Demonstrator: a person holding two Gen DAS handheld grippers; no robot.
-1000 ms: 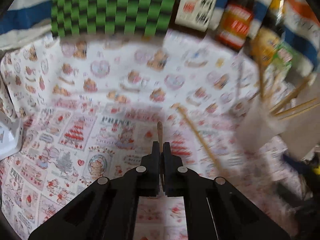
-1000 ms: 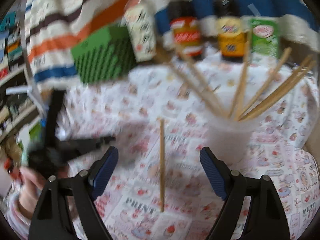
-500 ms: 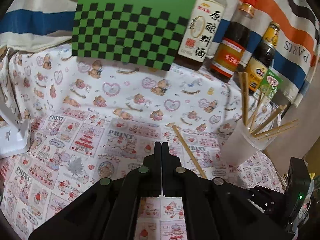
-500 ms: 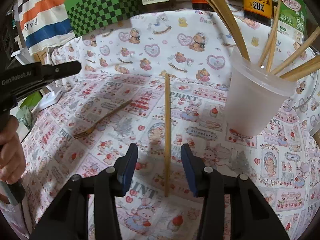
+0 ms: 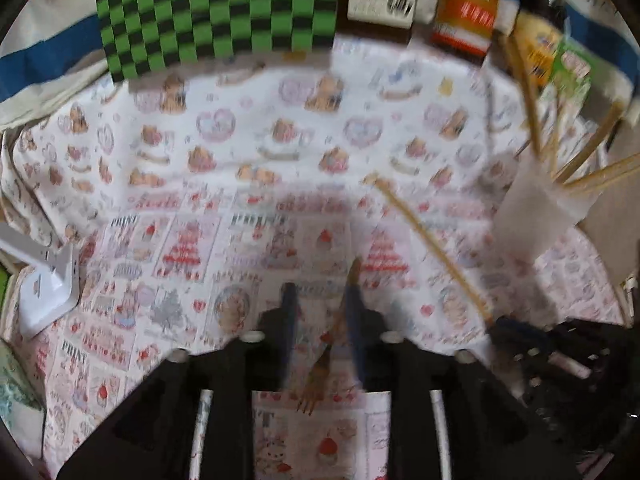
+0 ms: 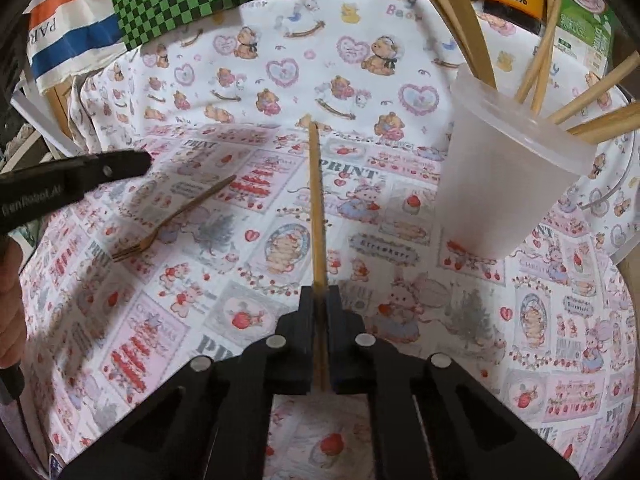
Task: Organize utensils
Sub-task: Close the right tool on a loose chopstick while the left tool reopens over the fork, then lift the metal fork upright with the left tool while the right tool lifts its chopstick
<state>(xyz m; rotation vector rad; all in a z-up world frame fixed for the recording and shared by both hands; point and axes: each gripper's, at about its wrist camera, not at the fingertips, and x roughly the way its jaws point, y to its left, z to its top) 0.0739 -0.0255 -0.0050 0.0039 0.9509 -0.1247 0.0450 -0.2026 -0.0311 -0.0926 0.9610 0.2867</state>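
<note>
A wooden chopstick (image 6: 317, 196) lies on the printed tablecloth. My right gripper (image 6: 319, 294) is shut on its near end. The chopstick also shows in the blurred left wrist view (image 5: 432, 248). A bronze fork (image 6: 168, 220) lies flat on the cloth to the left. In the left wrist view the fork (image 5: 332, 344) lies between the fingers of my left gripper (image 5: 320, 292), which is open above it. A translucent plastic cup (image 6: 500, 172) holding several chopsticks stands at the right, also seen in the left wrist view (image 5: 536, 208).
A green checkered board (image 5: 216, 12) and sauce bottles (image 5: 464, 4) line the back edge. A green carton (image 6: 584, 20) stands behind the cup. A white stand (image 5: 48, 280) sits at the left edge of the cloth.
My right gripper has closed on the chopstick's near end. My left gripper has opened and moved over the fork, which now lies between its fingers.
</note>
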